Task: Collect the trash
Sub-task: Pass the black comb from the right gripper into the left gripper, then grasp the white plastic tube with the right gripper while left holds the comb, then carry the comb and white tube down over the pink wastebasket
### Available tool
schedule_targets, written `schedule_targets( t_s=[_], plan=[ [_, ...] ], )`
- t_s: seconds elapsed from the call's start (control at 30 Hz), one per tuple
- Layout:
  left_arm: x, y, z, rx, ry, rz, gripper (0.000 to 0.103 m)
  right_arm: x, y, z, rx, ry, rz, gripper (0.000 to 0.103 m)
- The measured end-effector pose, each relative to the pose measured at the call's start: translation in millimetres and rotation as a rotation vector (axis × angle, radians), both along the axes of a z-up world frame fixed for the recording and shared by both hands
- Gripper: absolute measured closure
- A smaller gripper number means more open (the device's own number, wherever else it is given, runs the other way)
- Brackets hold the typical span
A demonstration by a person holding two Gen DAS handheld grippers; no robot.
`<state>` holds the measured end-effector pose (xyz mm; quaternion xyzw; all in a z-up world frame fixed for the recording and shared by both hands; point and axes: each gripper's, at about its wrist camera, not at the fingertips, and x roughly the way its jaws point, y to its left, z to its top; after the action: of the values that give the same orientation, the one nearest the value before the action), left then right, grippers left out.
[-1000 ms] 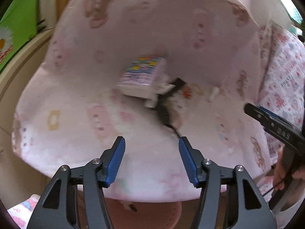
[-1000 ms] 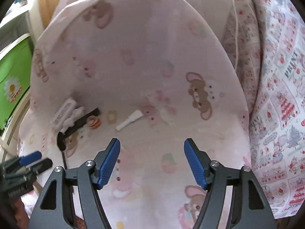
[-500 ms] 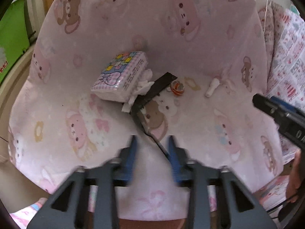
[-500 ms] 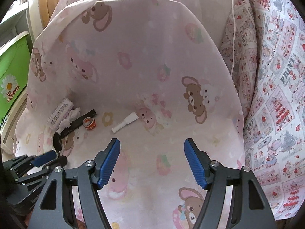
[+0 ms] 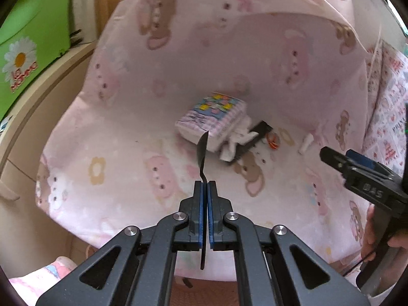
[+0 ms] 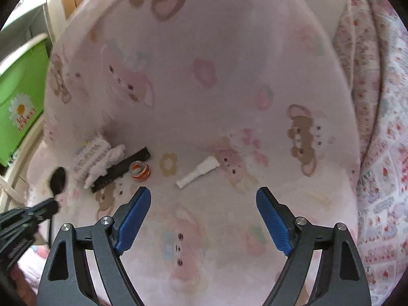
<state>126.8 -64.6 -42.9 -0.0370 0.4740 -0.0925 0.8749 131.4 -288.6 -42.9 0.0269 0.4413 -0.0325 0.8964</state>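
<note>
Both grippers show: left gripper (image 5: 204,186) pinches black spoon (image 5: 202,150); right gripper (image 6: 203,199) spread, empty.

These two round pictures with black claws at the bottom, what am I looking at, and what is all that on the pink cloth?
No robot here: a person holds a two-fingered claw in each hand, and each claw carries a wide-angle camera looking along its fingers. That gives one picture per hand.

The left claw has just closed on a black plastic spoon, its bowl pointing away. The right claw is open and has just been widening, with nothing between its fingers.

On the pink bear-print cloth lie a tissue pack, a crumpled white tissue, a black strip, a small orange and white wrapper and a small white tube. A green box stands to the side.
</note>
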Motion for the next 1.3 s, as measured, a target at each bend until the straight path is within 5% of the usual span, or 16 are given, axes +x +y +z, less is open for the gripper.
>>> schedule_targets(
  t_s=[0.33, 0.53, 0.7, 0.9, 1.3],
  plan=[
    [0, 22, 6, 0.006, -0.007, 0.030, 0.100, 27, 5, -21, -0.014, -0.008, -0.130, 0.021],
    [3, 33, 6, -0.007, 0.005, 0.043, 0.100, 36, 8, -30, -0.021, 0.001, -0.144, 0.051],
    [0, 35, 10, -0.001, -0.003, 0.043, 0.100, 38, 17, -33, -0.063, -0.004, -0.103, 0.090],
    [-4, 37, 16, -0.013, -0.002, 0.032, 0.100, 15, 19, -12, 0.133, -0.102, 0.022, 0.090],
    [-21, 40, 24, -0.044, 0.010, -0.019, 0.100, -52, 49, 25, 0.148, -0.176, 0.226, 0.090]
  ],
)
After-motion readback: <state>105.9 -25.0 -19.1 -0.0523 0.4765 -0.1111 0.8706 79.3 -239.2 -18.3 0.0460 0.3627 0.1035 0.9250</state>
